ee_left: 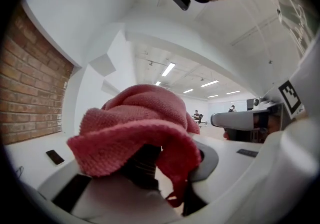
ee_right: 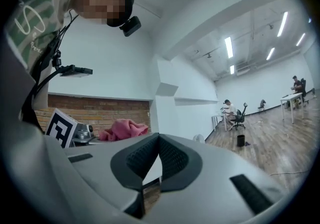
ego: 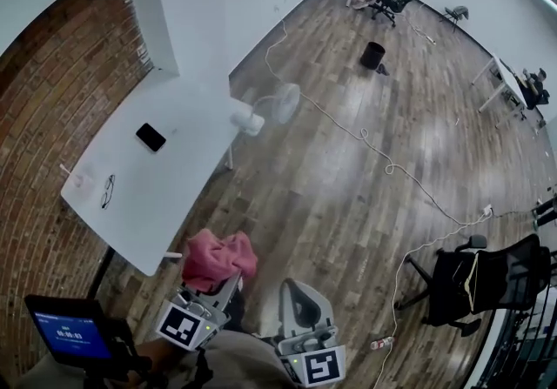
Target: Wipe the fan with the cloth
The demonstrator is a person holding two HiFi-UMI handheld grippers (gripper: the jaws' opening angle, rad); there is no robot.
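A small white fan (ego: 270,109) stands at the right edge of the white table (ego: 165,196), some way ahead of both grippers. It shows tiny and far off in the right gripper view, as the fan (ee_right: 199,138). My left gripper (ego: 224,281) is shut on a crumpled pink cloth (ego: 219,258) near the table's near corner. In the left gripper view the cloth (ee_left: 137,128) drapes over the jaws and hides their tips. My right gripper (ego: 298,290) is beside it to the right; its jaws (ee_right: 159,155) are shut with nothing between them.
A black phone (ego: 150,137) and glasses (ego: 107,191) lie on the table. A brick wall (ego: 43,74) runs along the left. A white cable (ego: 383,157) snakes over the wooden floor, with a black bin (ego: 372,55) far off and a black office chair (ego: 487,278) at right.
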